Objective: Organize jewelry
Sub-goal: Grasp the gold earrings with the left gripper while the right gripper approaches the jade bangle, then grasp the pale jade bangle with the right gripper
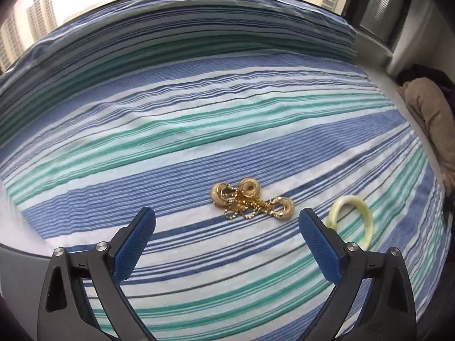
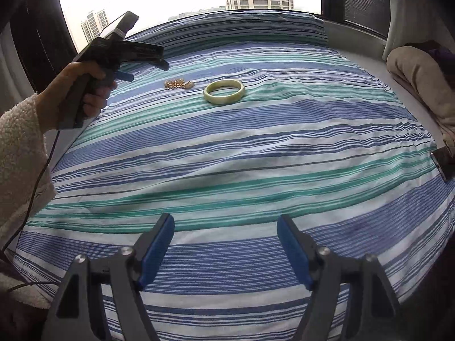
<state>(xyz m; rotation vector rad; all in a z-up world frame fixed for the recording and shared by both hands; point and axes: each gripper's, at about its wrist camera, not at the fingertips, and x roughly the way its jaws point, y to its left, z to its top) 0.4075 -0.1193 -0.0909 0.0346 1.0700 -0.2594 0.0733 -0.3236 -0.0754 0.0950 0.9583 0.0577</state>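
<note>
A tangle of gold chain with three gold rings (image 1: 250,199) lies on the striped bedsheet (image 1: 170,130), just ahead of my left gripper (image 1: 227,221), which stands open with nothing between its blue pads. A pale green bangle (image 1: 351,218) lies flat right beside the right finger. In the right wrist view the gold chain (image 2: 178,83) and the bangle (image 2: 224,91) lie far ahead, with the left gripper (image 2: 148,69) held in a hand above and left of them. My right gripper (image 2: 226,233) hovers open over bare sheet, holding nothing.
A beige folded blanket (image 2: 421,79) lies at the bed's right side by the window sill. A dark phone-like object (image 2: 443,162) sits at the right edge. A white fleece sleeve (image 2: 20,153) and a cable (image 2: 39,170) are at the left. Windows run behind the bed.
</note>
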